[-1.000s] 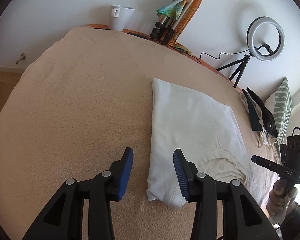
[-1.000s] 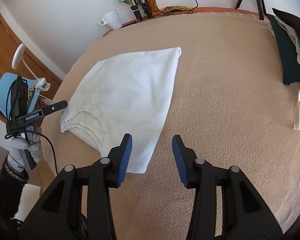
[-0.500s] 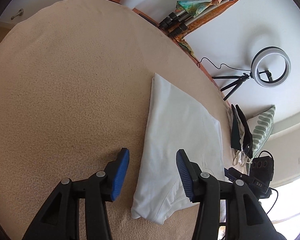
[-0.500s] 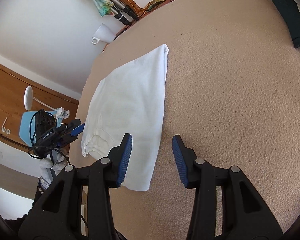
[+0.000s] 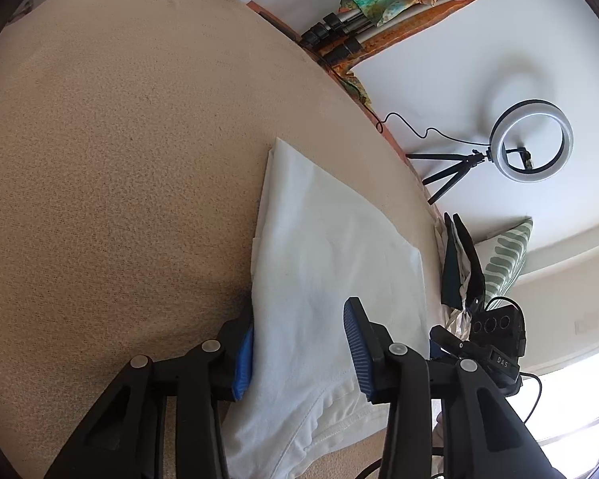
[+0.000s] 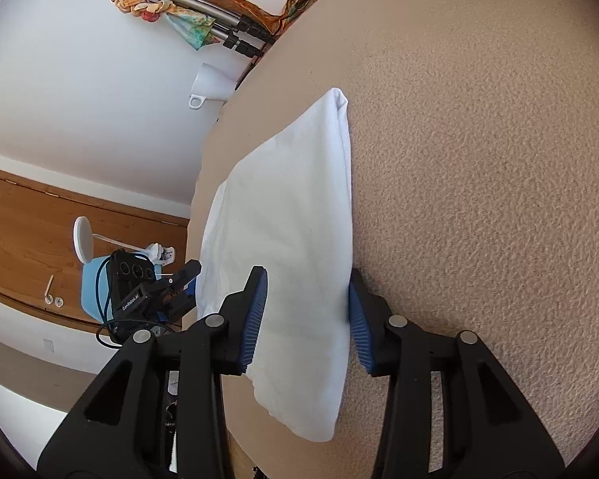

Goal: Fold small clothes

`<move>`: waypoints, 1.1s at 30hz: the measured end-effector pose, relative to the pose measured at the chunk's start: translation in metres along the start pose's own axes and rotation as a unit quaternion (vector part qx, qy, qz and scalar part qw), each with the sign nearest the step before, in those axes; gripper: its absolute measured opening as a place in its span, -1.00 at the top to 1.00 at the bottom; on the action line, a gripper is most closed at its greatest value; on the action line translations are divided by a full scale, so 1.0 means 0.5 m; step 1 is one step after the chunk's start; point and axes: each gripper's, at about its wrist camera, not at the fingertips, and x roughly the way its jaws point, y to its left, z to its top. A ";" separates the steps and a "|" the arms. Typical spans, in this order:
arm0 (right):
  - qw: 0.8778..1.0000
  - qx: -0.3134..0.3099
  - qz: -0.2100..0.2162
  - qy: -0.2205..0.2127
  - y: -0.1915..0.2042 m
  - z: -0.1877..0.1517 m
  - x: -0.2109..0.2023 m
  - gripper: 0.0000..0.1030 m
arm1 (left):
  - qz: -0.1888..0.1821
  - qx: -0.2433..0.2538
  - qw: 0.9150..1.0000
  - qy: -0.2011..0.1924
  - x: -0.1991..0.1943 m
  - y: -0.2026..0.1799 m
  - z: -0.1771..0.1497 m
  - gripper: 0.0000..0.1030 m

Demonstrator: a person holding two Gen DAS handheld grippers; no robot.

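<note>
A white folded garment (image 5: 331, 263) lies flat on the beige blanket (image 5: 119, 159), its ribbed collar end nearest me. My left gripper (image 5: 299, 353) straddles the garment's near left edge. One blue pad (image 5: 243, 359) sits against the cloth's side and the other rides above the fabric. Its jaws are closing, with a wide gap still between them. In the right wrist view the garment (image 6: 291, 219) runs away from me. My right gripper (image 6: 305, 325) is open across its near right edge, with one pad (image 6: 255, 315) over the cloth and the other by the fold on the blanket (image 6: 479, 199).
A white mug (image 6: 209, 84) and folded tripod legs wrapped in colourful cloth (image 5: 383, 8) stand at the bed's far edge. A ring light (image 5: 533, 145), a striped pillow (image 5: 507, 255) and dark clothes (image 5: 459, 263) lie to the right. A wooden door (image 6: 28, 231) is on the left.
Both grippers rolled and sank toward the garment's near end. The cloth edges, which lay ahead of the fingers, now sit between each pair of jaws. The left jaws have narrowed.
</note>
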 end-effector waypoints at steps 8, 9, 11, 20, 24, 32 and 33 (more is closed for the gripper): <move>0.999 -0.022 -0.045 0.001 0.029 -0.007 0.014 0.66 | 0.064 0.032 0.997 -0.030 -0.003 -0.027 -0.023 0.80; 0.998 -0.028 -0.055 0.000 0.032 -0.007 0.012 0.71 | 0.071 0.042 0.996 -0.035 -0.004 -0.035 -0.028 0.81; 0.997 -0.044 -0.070 -0.003 0.045 -0.009 0.008 0.78 | 0.084 0.066 0.993 -0.047 -0.009 -0.057 -0.037 0.83; 0.989 -0.105 -0.099 -0.022 0.128 -0.008 -0.014 0.81 | 0.085 0.121 0.986 -0.071 -0.038 -0.140 -0.065 0.85; 0.987 -0.120 -0.102 -0.025 0.144 -0.012 -0.033 0.81 | 0.074 0.126 0.987 -0.071 -0.045 -0.165 -0.077 0.86; 0.983 -0.141 -0.112 -0.041 0.162 -0.015 -0.104 0.81 | 0.055 0.141 0.986 -0.071 -0.036 -0.231 -0.096 0.86; 0.982 -0.144 -0.115 -0.043 0.163 -0.016 -0.115 0.81 | 0.053 0.146 0.985 -0.070 -0.033 -0.241 -0.099 0.86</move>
